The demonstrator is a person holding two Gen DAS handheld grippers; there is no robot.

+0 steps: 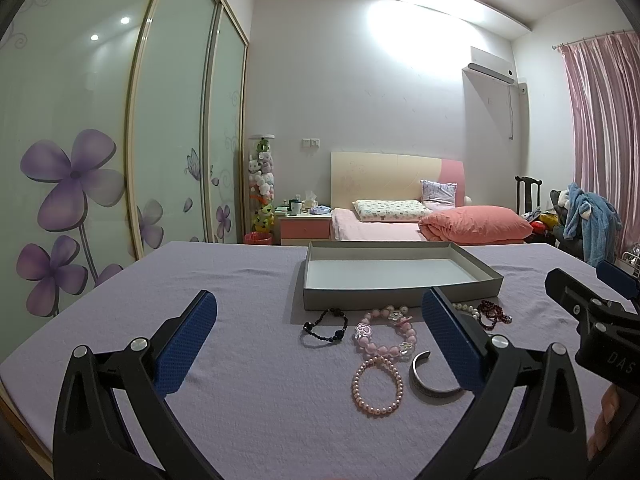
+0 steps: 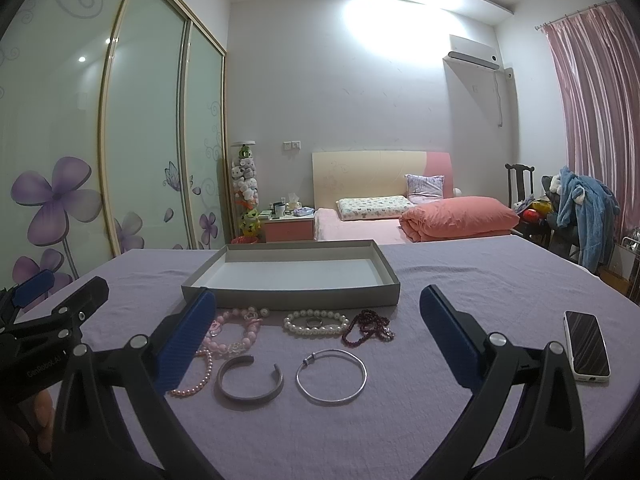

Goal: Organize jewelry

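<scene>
Bracelets, 7 pcs, on worktop (image 2: 460, 272); box (image 2: 296, 280) empty, far side. Cuff (image 2: 251, 380) near, btwn right tool (image 2: 316, 340) tips; left tool (image 1: 320, 340) also wide.

Left wrist: looking low, near, forward over bed | right wrist: likewise, further right | sharing: tray (image 1: 400, 294), cuff (image 2: 250, 378)

In the left wrist view the left gripper's right finger (image 1: 452, 344) covers part of the white pearl bracelet (image 1: 466, 309) and one end of the silver cuff (image 1: 430, 380). In the right wrist view the right gripper's left finger (image 2: 186, 344) hides much of the small pink pearl bracelet (image 2: 196, 380) and the chunky pink bead bracelet (image 2: 240, 330). The items on the far nightstand (image 2: 289, 220) are too small to identify.
</scene>
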